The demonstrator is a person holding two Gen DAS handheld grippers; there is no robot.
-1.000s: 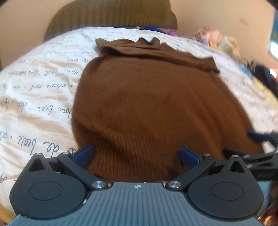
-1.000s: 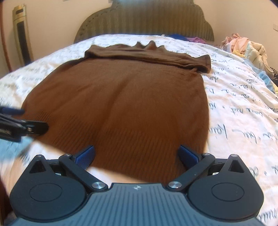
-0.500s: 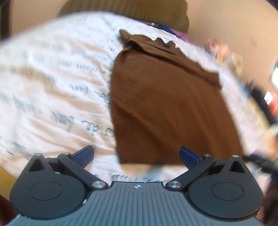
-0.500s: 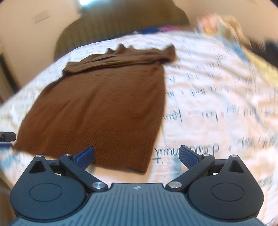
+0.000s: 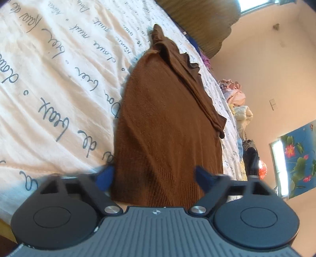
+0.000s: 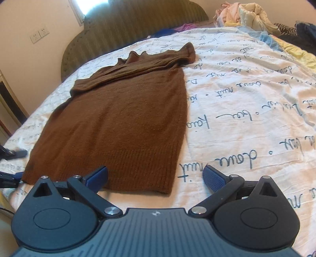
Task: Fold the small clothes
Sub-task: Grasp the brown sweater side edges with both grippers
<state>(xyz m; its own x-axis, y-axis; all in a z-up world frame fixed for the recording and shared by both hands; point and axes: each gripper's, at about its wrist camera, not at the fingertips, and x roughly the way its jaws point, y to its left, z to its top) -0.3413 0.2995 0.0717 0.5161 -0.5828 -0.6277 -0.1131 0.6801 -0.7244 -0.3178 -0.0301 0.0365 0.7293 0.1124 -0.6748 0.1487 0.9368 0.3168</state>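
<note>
Both grippers, left (image 5: 154, 179) and right (image 6: 155, 176), hovered spread wide at the ribbed hem of the brown sweater (image 6: 118, 122), holding nothing.

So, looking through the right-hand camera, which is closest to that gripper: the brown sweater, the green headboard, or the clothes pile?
From the right gripper:
1. Brown sweater, just ahead, its hem between the open fingers.
2. Green headboard, far end.
3. Clothes pile, far right corner, similar to the headboard; hard to call.

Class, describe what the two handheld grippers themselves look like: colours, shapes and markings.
Both the left gripper and right gripper match: ribbed grey body with a small emblem, two round black discs, black linkage arms with silver pivots, and textured blue fingertips.
</note>
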